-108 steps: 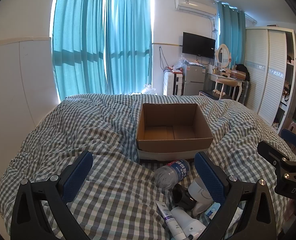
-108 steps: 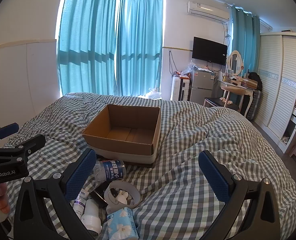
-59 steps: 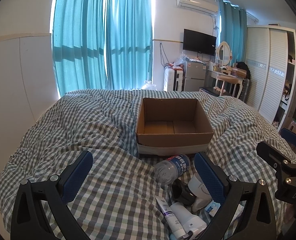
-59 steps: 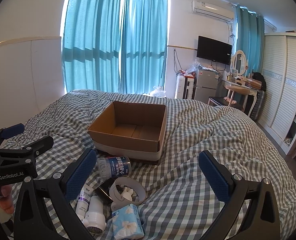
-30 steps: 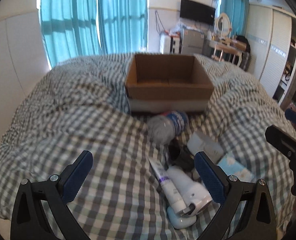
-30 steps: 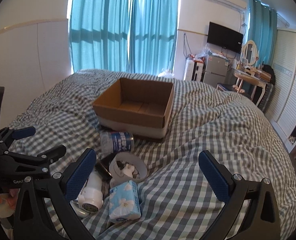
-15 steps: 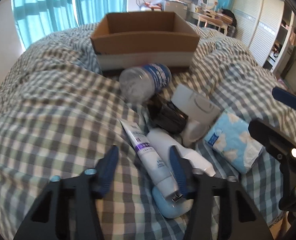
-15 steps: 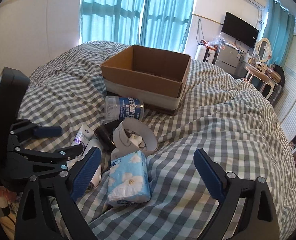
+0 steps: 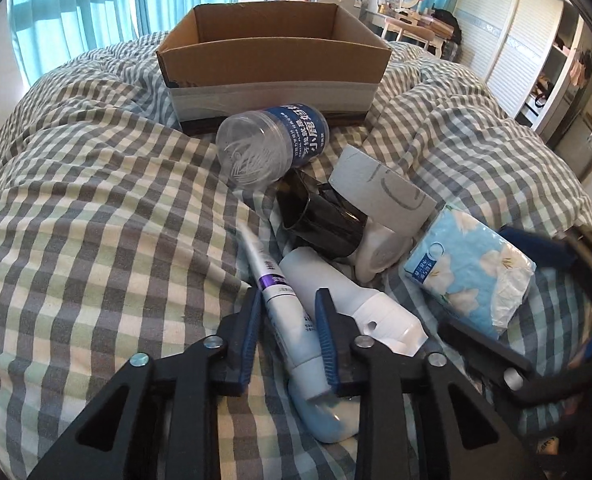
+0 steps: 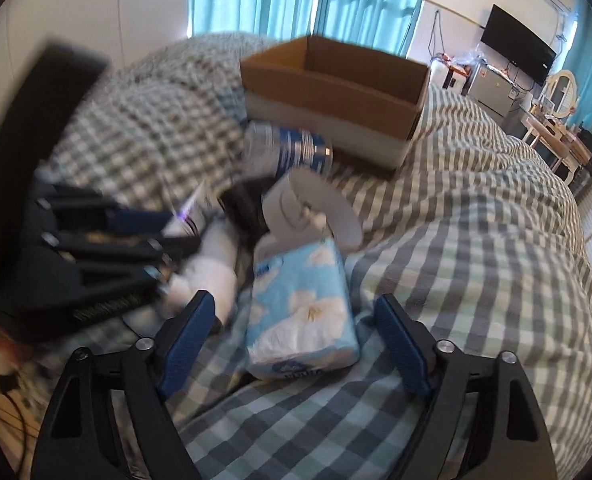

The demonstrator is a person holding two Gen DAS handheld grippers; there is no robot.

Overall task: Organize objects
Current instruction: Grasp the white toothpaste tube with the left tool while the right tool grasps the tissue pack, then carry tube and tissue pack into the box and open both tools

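Observation:
An open empty cardboard box stands on the checked bed. In front of it lie a clear bottle with a blue label, a black cup, a white tape roll, a white tube with a purple band, a white bottle and a blue tissue pack. My left gripper has closed around the tube. My right gripper is open, its jaws either side of the tissue pack.
The checked duvet is soft and bumpy. Teal curtains hang behind the bed. A TV, dressing table and wardrobe stand to the right.
Both grippers have dropped down to the pile. My left gripper has closed from wide open onto the tube. My right gripper has narrowed and moved over the tissue pack.

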